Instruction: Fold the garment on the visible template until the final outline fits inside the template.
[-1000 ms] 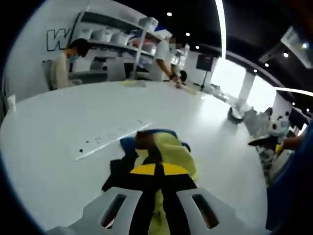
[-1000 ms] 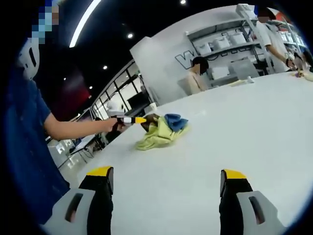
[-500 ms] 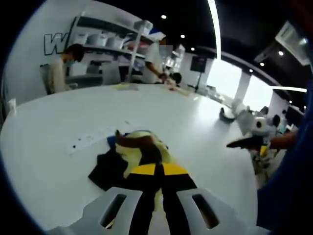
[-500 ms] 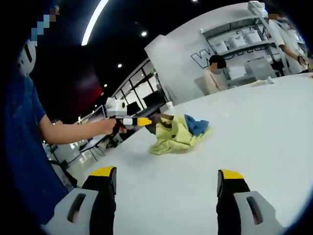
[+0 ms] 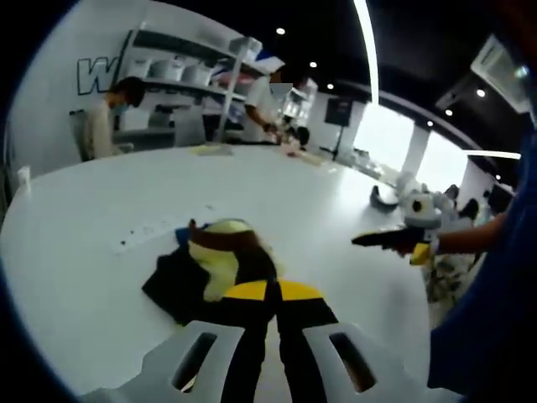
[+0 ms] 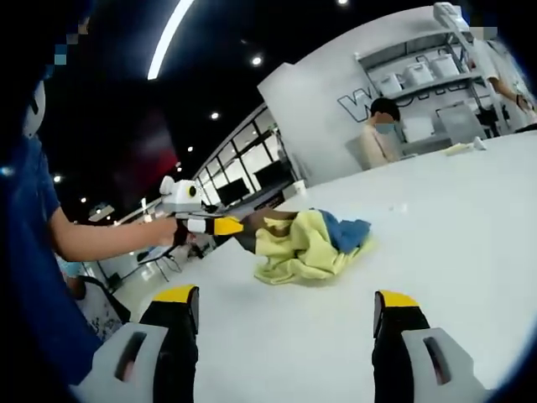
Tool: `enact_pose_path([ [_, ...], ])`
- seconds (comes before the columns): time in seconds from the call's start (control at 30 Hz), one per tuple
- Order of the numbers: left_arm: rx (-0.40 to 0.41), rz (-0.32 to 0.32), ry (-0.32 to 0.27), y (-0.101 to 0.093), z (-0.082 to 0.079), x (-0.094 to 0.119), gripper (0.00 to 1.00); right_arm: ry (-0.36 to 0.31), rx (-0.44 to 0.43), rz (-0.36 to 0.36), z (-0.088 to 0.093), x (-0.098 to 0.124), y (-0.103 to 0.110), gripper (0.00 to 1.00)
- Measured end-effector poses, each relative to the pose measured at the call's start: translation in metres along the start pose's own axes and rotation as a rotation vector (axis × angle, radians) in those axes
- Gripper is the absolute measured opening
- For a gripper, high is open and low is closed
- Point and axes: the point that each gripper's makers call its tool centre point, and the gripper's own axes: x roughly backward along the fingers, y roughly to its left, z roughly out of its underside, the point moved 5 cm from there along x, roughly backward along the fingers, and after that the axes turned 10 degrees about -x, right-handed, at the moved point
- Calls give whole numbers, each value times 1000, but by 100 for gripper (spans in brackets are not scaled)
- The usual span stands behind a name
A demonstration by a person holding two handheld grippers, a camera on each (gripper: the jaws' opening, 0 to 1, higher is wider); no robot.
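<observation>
While the left gripper (image 6: 228,226) stayed clamped on the bunched garment (image 6: 309,246), it had lifted one edge off the white table (image 6: 470,218) over the last second. Right gripper (image 6: 285,312) wide, empty, nearer. Folding not begun; template unidentifiable.

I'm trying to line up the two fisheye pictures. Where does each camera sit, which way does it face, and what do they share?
Left gripper view: rides on the left tongs, looking along shut jaws at the garment they pinch on the white table; the person's right arm holds the right tongs at right.
Right gripper view: rides on the right tongs, jaws apart over the table, facing the garment; the person's left arm reaches in from the left.
Shared: garment, table, both tongs, seated person by the shelves.
</observation>
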Motion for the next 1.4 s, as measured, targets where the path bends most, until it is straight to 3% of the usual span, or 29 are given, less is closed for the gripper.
enact_pose_path([
  [0.33,-23,41,1,-27,-1,11,0,46,82,0,-2,-26,2,86],
  [0.63,-29,69,8,-55,4,27,0,56,161,-43,-18,-51,-3,88],
  [0.73,-33,64,18,-60,10,33,0,108,224,-63,-24,-56,-5,89],
  [0.97,-14,64,5,-62,20,37,0,149,270,-92,-38,-68,-10,89],
  [1.07,2,43,30,-62,29,36,0,159,283,-100,-41,-71,-9,89],
  [1.1,-1,-15,28,-60,34,33,0,160,288,-103,-42,-71,-8,89],
  [1.17,10,-45,27,-62,39,28,0,161,284,-105,-42,-70,-10,89],
  [1.2,11,-87,51,-58,51,25,0,163,282,-103,-41,-69,-11,89],
  [1.27,-8,-122,71,-67,55,18,11,173,280,-99,-38,-67,-13,89],
  [1.33,-36,-144,100,-76,62,9,31,183,276,-99,-35,-63,-17,89],
  [1.4,-90,-219,125,-74,70,0,38,188,269,-95,-34,-60,-19,89],
])
